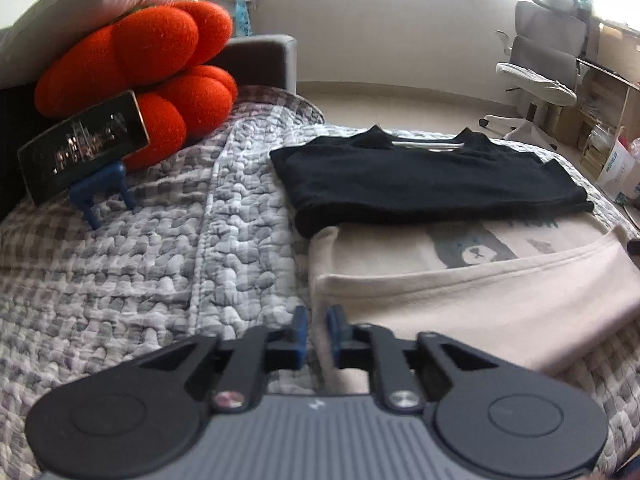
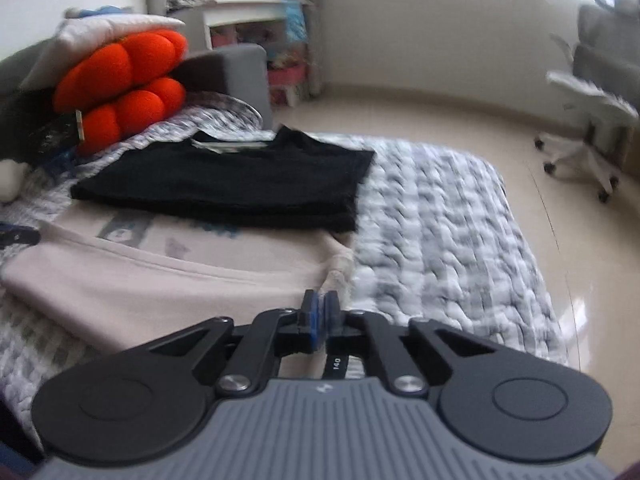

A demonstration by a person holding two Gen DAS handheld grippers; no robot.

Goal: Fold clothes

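Note:
A beige shirt (image 1: 480,300) with a bear print lies on the quilted bed, its near part folded over the print. Behind it rests a folded black shirt (image 1: 420,184). My left gripper (image 1: 318,320) sits at the beige shirt's near left edge, jaws a little apart, the edge running between them. In the right wrist view the beige shirt (image 2: 160,292) fills the left and the black shirt (image 2: 240,184) lies beyond. My right gripper (image 2: 320,306) is shut at the beige shirt's near right corner, where the cloth bunches up at its tips.
Orange cushions (image 1: 132,76) and a white pillow (image 1: 80,4) are stacked at the bed's head, with a phone on a blue stand (image 1: 84,148) before them. A bare stretch of grey checked quilt (image 2: 440,240) lies right of the shirts. An office chair (image 1: 540,72) stands on the floor.

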